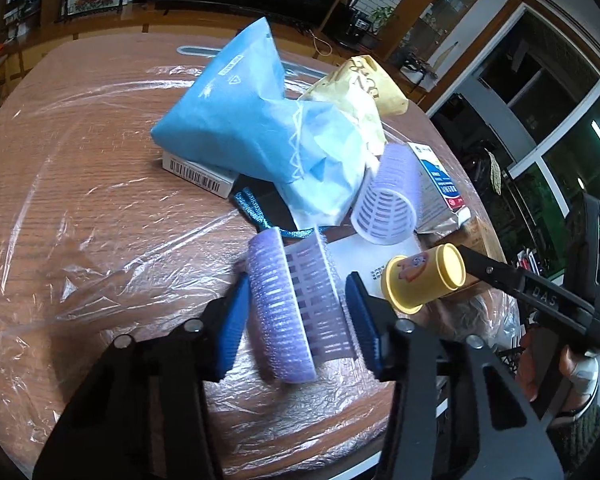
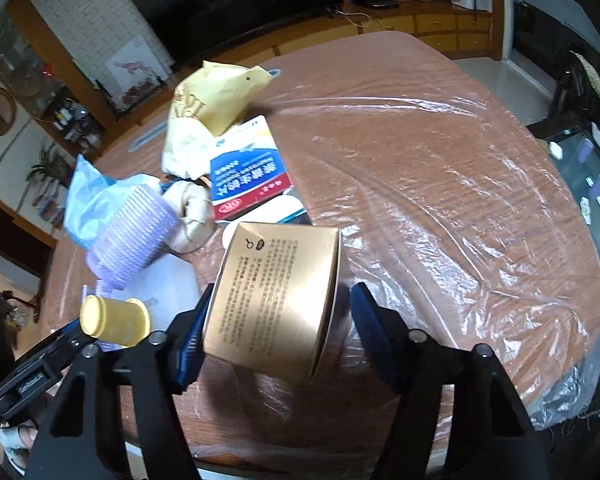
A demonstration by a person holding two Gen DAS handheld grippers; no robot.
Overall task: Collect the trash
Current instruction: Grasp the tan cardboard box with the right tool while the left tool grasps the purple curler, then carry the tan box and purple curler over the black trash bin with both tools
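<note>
A heap of trash lies on a round wooden table under clear plastic film. In the left wrist view my left gripper has its blue pads on either side of a purple hair roller, touching it. A second purple roller stands behind it, beside a blue plastic bag. In the right wrist view my right gripper straddles a gold cardboard box; the left pad touches it, the right pad stands apart. A small yellow roller lies to the left and also shows in the left wrist view.
A beige paper bag, a blue-red-white medicine box, a crumpled paper ball and a white barcode box lie in the heap. Wooden cabinets line the far wall. The table's right side holds only film.
</note>
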